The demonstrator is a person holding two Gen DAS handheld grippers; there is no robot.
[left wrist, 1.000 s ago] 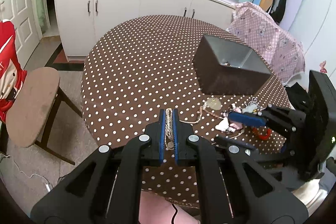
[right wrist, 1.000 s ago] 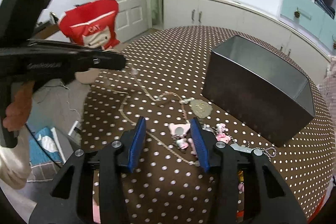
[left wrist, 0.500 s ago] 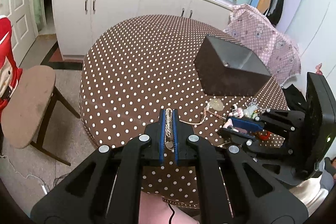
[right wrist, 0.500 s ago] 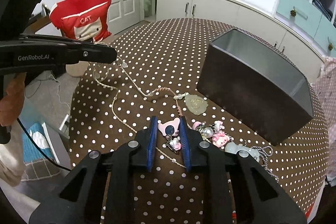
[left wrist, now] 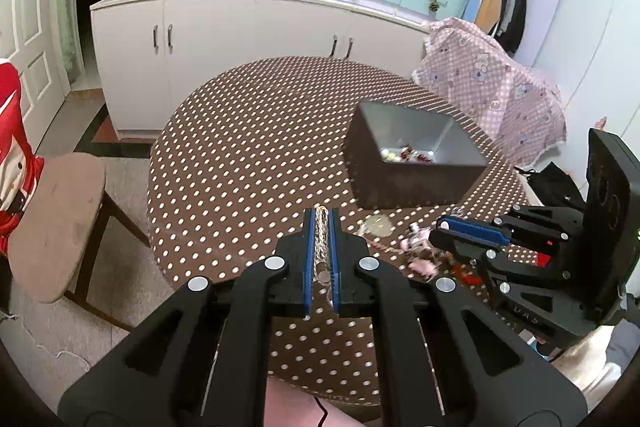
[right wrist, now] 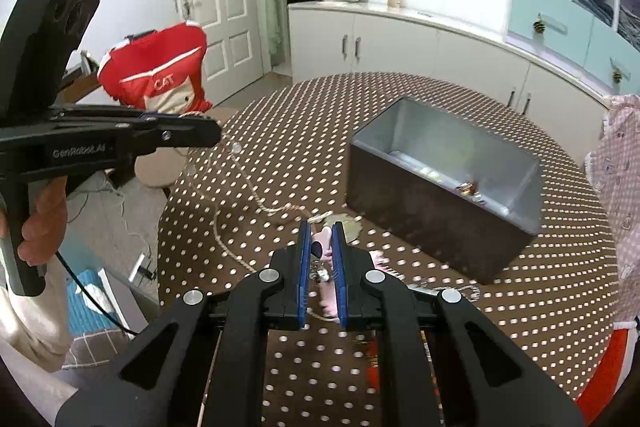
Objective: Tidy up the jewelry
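Note:
My left gripper [left wrist: 321, 215] is shut on a beaded chain necklace [left wrist: 321, 243], lifted above the polka-dot table [left wrist: 248, 163]. The same chain [right wrist: 240, 171] trails from the left gripper [right wrist: 216, 135] down to a pale round pendant [right wrist: 348, 227] on the cloth. My right gripper [right wrist: 321, 227] is shut on a pink charm [right wrist: 323, 247] with small trinkets hanging under it. In the left wrist view the right gripper [left wrist: 440, 227] sits beside the loose trinkets [left wrist: 420, 255]. A dark box [left wrist: 412, 183] with a grey inside holds some beads [left wrist: 404, 153].
A stool [left wrist: 52, 223] stands left of the table and a red bag [right wrist: 156, 75] hangs beyond it. White cabinets [left wrist: 240, 39] run behind. A pink patterned cloth [left wrist: 496, 87] covers something at the far right. A hand [right wrist: 40, 223] grips the left tool.
The right gripper's jaws closed on the pink charm and lifted it. Both grippers rose, pulling the chain off the cloth; the box interior now shows more.

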